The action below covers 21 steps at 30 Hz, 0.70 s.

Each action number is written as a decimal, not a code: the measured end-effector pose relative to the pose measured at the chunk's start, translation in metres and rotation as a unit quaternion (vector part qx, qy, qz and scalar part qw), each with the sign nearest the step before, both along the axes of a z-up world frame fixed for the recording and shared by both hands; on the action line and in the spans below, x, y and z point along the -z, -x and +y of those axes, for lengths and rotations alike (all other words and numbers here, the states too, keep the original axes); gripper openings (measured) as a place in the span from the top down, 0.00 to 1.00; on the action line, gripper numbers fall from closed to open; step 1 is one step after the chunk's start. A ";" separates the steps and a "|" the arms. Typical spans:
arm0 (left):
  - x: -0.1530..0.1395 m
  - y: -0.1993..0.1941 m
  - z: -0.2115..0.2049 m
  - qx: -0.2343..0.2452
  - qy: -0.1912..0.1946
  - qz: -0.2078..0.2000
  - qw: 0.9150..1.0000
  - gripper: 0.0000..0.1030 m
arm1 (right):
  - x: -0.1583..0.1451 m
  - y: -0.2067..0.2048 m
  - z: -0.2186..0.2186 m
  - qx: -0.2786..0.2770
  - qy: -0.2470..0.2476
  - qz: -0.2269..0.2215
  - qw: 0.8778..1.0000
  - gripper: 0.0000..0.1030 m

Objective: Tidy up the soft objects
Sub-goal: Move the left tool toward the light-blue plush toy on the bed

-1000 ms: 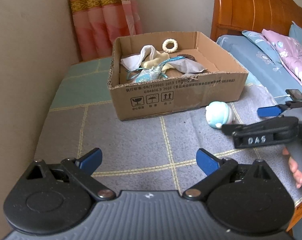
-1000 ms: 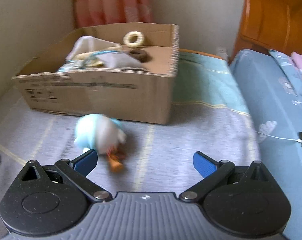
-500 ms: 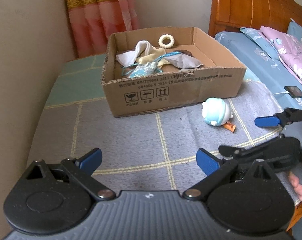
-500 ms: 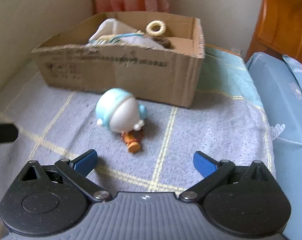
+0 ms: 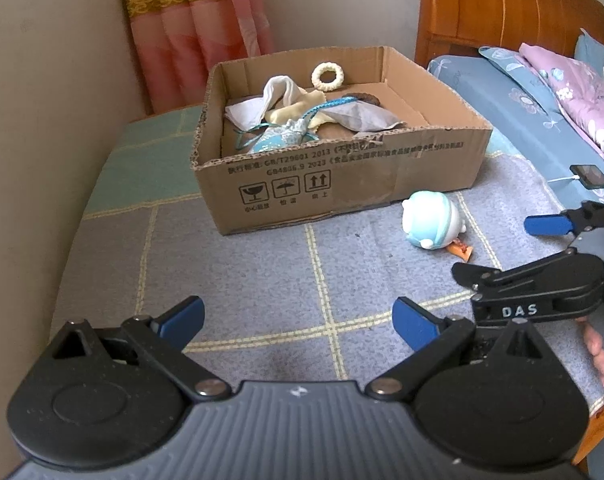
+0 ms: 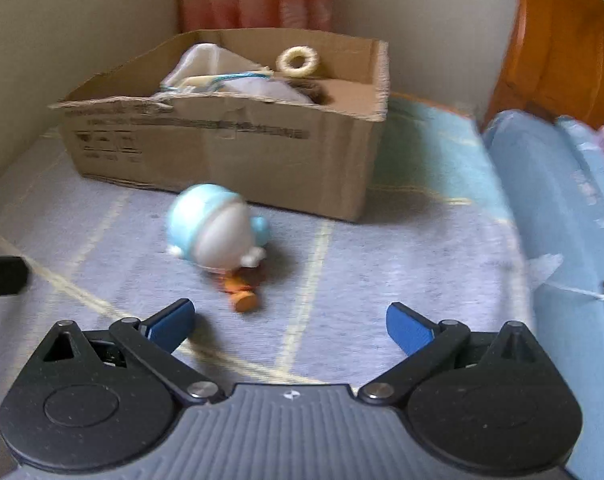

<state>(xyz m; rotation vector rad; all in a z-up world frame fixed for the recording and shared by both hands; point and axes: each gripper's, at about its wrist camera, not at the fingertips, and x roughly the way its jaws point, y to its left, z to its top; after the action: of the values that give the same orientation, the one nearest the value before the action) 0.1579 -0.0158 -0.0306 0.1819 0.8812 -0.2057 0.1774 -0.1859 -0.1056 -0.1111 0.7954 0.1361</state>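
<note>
The cardboard box (image 5: 342,184) is set on the checked blanket (image 5: 261,272) of a bed, close to the wall and the curtain (image 5: 197,28), probably so that loose soft things can be gathered into it from the open stretch of blanket in front. Several are seen inside already: a pile of white and cream cloths (image 5: 285,108), a pale blue patterned pouch with a blue cord (image 5: 277,138), a cream ring (image 5: 328,76) propped against the far wall of the box, and a dark brown item (image 5: 362,98) only partly seen behind the cloths. The right half of the box floor is bare. One soft thing is left outside: the blue and white plush toy (image 6: 217,232), lying on its side on the blanket just in front of the box's right corner, near the box but not touching it, with an orange part pointing toward the right gripper (image 6: 287,322). That gripper is held low over the blanket with its fingers spread wide and nothing between them, aimed roughly at the toy, which is judged to be the next thing to be picked up; the right view is blurred. The left gripper (image 5: 297,318) is held further back and to the left, fingers likewise spread and empty, apparently kept out of the way. A phone on a cable (image 5: 592,176) lies on the blue bedding (image 5: 522,120) to the right.
</note>
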 end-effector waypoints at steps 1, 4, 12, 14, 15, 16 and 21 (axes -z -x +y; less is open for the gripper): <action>0.000 0.000 -0.002 0.002 -0.001 0.000 1.000 0.03 | 0.000 0.001 -0.002 0.006 0.001 0.001 1.000 0.00; 0.001 -0.002 -0.006 0.012 -0.001 0.001 1.000 0.03 | -0.001 0.000 -0.017 0.035 0.002 0.007 0.999 0.00; -0.001 -0.020 -0.031 0.046 0.031 -0.007 0.998 0.03 | 0.001 0.008 -0.026 0.032 -0.019 0.017 0.999 0.00; -0.001 -0.024 -0.041 0.061 0.030 -0.019 0.998 0.04 | 0.003 0.013 -0.020 0.015 -0.013 0.007 1.000 0.00; 0.000 -0.026 -0.047 0.068 0.030 -0.022 0.997 0.04 | 0.004 0.016 -0.019 0.012 -0.013 0.001 1.000 0.00; 0.002 -0.028 -0.052 0.076 0.031 -0.024 0.996 0.05 | 0.005 0.018 -0.019 0.009 -0.013 -0.003 1.000 0.00; 0.016 -0.044 -0.075 0.100 0.035 -0.014 0.994 0.18 | 0.007 0.025 -0.022 -0.003 -0.015 -0.013 1.000 0.00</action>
<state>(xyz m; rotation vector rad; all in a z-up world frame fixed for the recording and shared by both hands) 0.2022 -0.0912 -0.0466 0.2077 0.8268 -0.4186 0.1529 -0.2082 -0.1123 -0.0860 0.7666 0.1525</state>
